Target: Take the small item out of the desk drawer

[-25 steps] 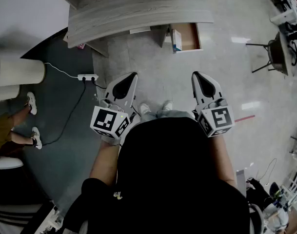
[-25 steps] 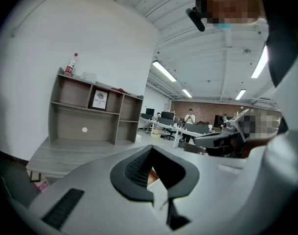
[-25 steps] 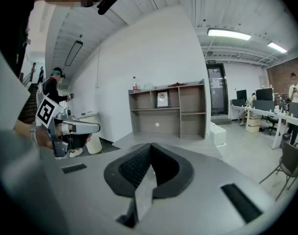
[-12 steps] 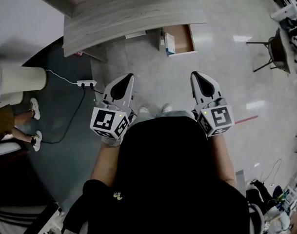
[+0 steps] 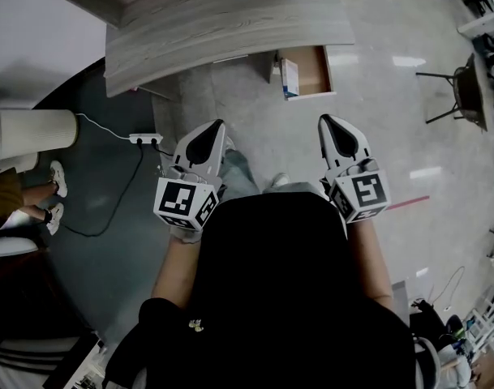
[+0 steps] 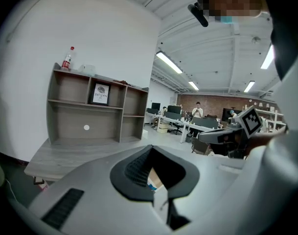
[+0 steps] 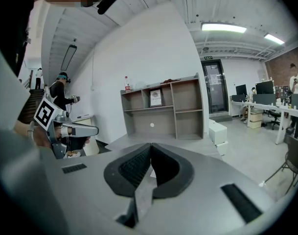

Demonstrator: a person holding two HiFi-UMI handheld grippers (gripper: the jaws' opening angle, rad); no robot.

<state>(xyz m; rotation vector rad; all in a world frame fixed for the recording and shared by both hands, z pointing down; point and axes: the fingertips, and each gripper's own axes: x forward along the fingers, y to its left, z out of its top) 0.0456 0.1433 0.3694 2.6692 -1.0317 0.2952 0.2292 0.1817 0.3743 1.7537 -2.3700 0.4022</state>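
Note:
A grey wooden desk [image 5: 222, 23] stands ahead of me across the floor. Its drawer [image 5: 315, 69] is pulled out at the desk's right part. A small blue-and-white box [image 5: 289, 77] stands against the drawer's left side. My left gripper [image 5: 221, 126] and right gripper [image 5: 325, 121] are held side by side at waist height, short of the desk, both pointing at it. Both are shut with nothing between the jaws. In the left gripper view the closed jaws [image 6: 151, 148] hide most of the drawer. The right gripper view shows its closed jaws [image 7: 151, 145] aimed at the desk.
A shelf unit [image 6: 95, 106] sits on the desk with a bottle [image 6: 67, 58] on top. A power strip [image 5: 144, 138] and its cable lie on the dark floor at left, near a white cylinder [image 5: 36, 128]. Another person's feet [image 5: 55, 186] are far left. A chair [image 5: 461, 87] stands at right.
The person's leg has stepped forward between the grippers and the view has shifted slightly against the desk. Both grippers keep their place and stay shut.

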